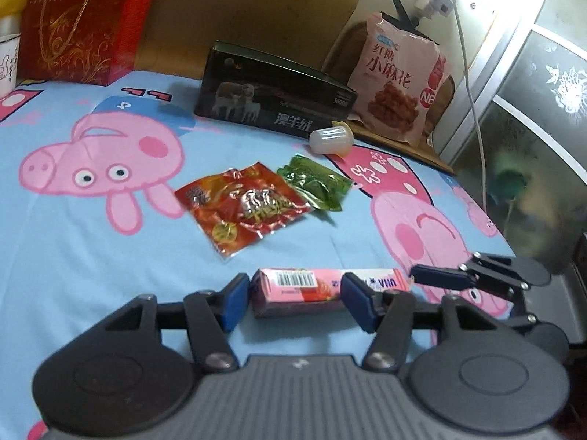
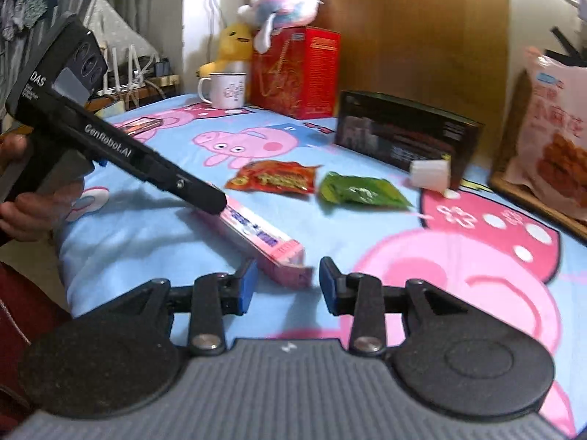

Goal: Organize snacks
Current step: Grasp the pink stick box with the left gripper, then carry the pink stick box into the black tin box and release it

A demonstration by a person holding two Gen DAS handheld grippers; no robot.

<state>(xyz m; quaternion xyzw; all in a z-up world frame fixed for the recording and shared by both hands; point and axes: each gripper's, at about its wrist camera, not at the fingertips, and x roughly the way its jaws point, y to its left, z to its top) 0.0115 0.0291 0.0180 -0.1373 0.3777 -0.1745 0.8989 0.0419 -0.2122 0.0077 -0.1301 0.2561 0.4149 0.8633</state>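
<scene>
Lying flat on the bed sheet [image 1: 91, 242], the pink snack box [image 1: 323, 288] is the item in play: long carton, barcode up, near the front edge. Left gripper [image 1: 293, 299] has its jaws apart, straddling the box's left end; blue pads sit just beside the carton but contact is unclear, so not a closed grasp as far as I can tell. Right gripper [image 2: 286, 286] is also spread, jaws either side of the box's other end [image 2: 282, 256], not clamped. In the left wrist view the right gripper [image 1: 440, 278] shows at the far end of the carton.

Beyond the box: red snack packet [image 1: 242, 207] and green snack packet [image 1: 315, 183] lie loose and side by side mid-sheet, touching or nearly so. A white cap-like cup [image 1: 330, 141] lies on its side further back, near a dark box [image 1: 275, 95]. A pink bag of fried twists [image 1: 400, 80] stands upright on a wooden tray at the back right. Red gift box [image 2: 297, 69], mug [image 2: 223, 90] and plush toys [image 2: 279, 0] sit at the rear.

Progress judgement: early. No collecting container is obvious; nothing looks grouped yet. Three small snacks are still scattered; the box pickup is only being set up, and both packets remain to be handled.
</scene>
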